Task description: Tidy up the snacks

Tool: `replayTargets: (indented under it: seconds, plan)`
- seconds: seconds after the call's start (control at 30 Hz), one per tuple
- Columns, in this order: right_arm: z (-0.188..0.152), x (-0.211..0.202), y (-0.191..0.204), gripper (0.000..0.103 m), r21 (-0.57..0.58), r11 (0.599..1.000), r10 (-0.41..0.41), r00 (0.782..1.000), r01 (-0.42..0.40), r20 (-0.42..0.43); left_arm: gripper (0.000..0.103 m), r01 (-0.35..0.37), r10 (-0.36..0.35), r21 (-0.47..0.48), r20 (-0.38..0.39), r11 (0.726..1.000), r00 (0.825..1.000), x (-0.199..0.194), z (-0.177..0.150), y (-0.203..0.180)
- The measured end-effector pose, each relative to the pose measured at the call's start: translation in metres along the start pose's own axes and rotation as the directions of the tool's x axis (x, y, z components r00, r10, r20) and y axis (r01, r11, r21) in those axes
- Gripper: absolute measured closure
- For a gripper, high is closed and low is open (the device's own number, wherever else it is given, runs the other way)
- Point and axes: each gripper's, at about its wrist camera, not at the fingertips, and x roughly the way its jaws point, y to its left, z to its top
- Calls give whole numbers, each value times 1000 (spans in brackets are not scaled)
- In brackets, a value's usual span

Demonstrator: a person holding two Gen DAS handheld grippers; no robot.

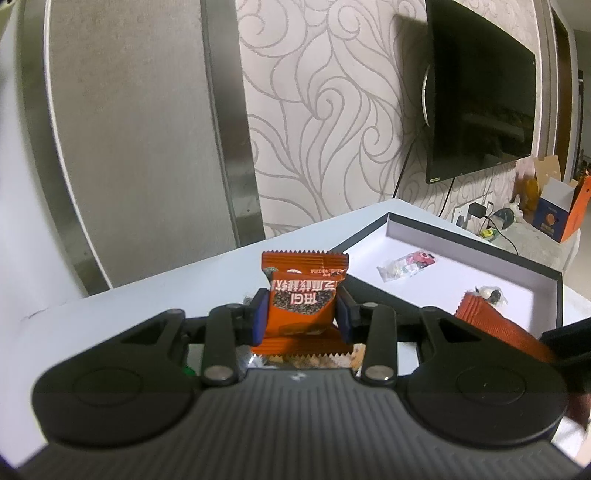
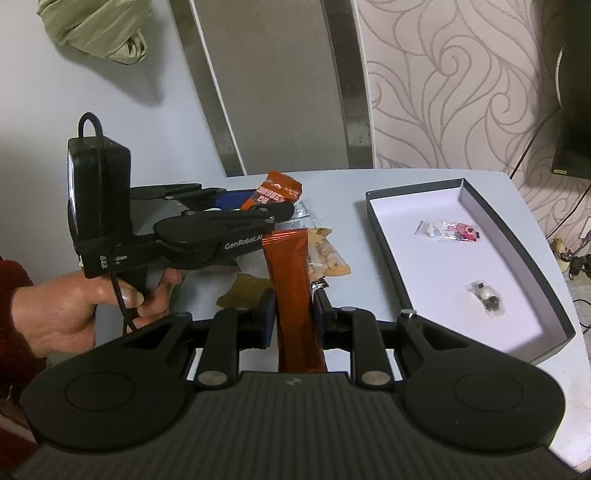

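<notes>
A: Left claw?
B: Clamped on an orange packet, held upright above the desk. Blue pads pressed both sides. Printed text on it was upside down in the left view.

A: Right claw?
B: Clamped on a long orange stick pack, gripped mid-length, far end pointing away over the desk. In the left view the same stick showed at the right edge, over the box.

A: Where was the box?
B: Open, shallow, dark rim, white inside, on the desk to the right. Two small clear bags lay in it: one with pink and red bits toward the far end, one with dark and white bits nearer the camera. They were well apart.

A: Anything still loose on the desk?
B: A tan snack bag just right of the stick, a clear wrapper behind it, a brownish piece near the left pad. Couldn't tell what that piece was.

A: Hand visible?
B: Left hand on the left claw's handle, red sleeve, in the right view.

A: Background?
B: Swirl wallpaper, TV on the wall, green cloth top left.
</notes>
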Motion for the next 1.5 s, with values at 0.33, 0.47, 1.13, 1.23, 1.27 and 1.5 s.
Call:
replayTargets:
  seconds: [0.33, 0.47, 1.13, 1.23, 1.27, 1.5]
  plan:
    - [-1, -5, -11, 78, -3, 999, -32, 999, 32, 4, 63, 18, -18, 15, 2, 1000, 1000, 9, 5, -15]
    - [-12, 10, -23, 77, 34, 998, -44, 997, 46, -60, 63, 10, -9, 7, -1, 1000, 1000, 5, 0, -10]
    - [-30, 130, 5, 77, -205, 971, -165, 966, 124, -199, 63, -95, 95, 38, -15, 995, 995, -50, -38, 45]
    - [-28, 125, 4, 78, -196, 974, -155, 969, 116, -194, 63, -83, 83, 39, -16, 996, 996, -51, -39, 43]
    - [-27, 122, 2, 79, -177, 978, -145, 971, 112, -189, 63, -78, 79, 41, -17, 996, 997, -50, -40, 42]
    - [-17, 89, 3, 85, -119, 988, -118, 983, 101, -140, 63, -45, 46, 46, -22, 998, 999, -41, -36, 31]
